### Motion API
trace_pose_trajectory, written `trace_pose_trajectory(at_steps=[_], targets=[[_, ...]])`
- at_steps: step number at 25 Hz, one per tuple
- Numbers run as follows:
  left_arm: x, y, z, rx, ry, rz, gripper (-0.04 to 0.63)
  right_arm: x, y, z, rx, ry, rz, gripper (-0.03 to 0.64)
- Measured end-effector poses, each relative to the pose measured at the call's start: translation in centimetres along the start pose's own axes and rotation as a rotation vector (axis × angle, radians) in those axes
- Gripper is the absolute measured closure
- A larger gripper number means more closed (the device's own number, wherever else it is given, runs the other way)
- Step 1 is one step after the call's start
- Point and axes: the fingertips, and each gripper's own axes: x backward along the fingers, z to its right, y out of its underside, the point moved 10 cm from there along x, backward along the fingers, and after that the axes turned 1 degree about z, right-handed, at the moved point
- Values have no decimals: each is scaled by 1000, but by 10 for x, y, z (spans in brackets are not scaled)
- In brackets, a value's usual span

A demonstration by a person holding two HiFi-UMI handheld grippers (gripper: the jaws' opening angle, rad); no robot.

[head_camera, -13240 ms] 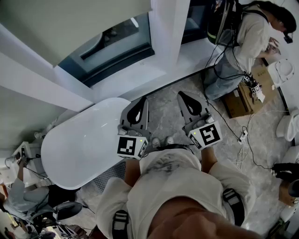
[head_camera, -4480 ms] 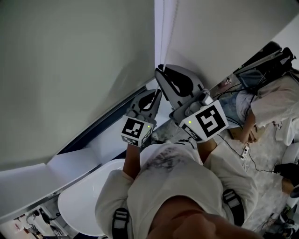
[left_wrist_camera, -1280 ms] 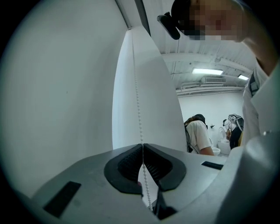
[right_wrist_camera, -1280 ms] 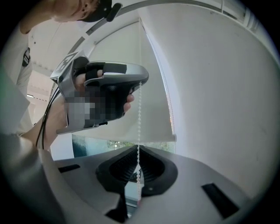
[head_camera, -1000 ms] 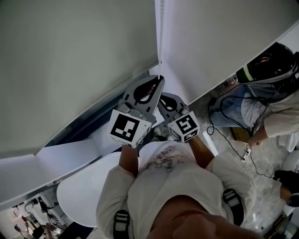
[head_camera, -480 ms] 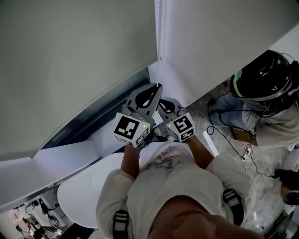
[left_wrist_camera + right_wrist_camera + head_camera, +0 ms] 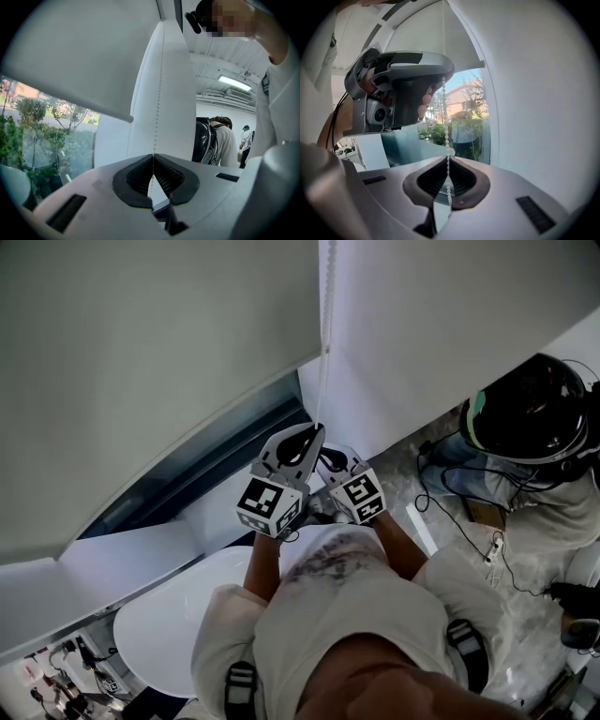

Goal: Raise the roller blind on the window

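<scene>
The grey roller blind (image 7: 159,362) covers most of the window, and a strip of glass (image 7: 202,465) shows below its bottom bar (image 7: 89,102). A white bead chain (image 7: 325,324) hangs down beside the white window frame (image 7: 441,334). My left gripper (image 7: 319,427) is shut on the bead chain (image 7: 159,108) in the left gripper view, with the jaws meeting on it. Just below it, my right gripper (image 7: 325,457) is shut on the same chain (image 7: 446,126). The right gripper view shows the left gripper (image 7: 403,89) directly above the right gripper's jaws.
A white bathtub (image 7: 159,620) stands below the window at the lower left. A person in a black helmet (image 7: 534,409) crouches at the right, with cables (image 7: 487,549) on the marble floor. Trees and a street (image 7: 42,136) lie outside the glass.
Both grippers have moved down along the chain while staying shut on it. The blind's bottom edge sits slightly higher, showing more glass. The helmeted person has moved further into view.
</scene>
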Motion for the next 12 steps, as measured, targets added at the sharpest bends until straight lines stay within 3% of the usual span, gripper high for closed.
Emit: trace_pose_trajectory(at_steps=[12], targets=[[12, 43, -2, 68, -6, -59, 584, -7, 37, -12, -21, -19, -106, 549]])
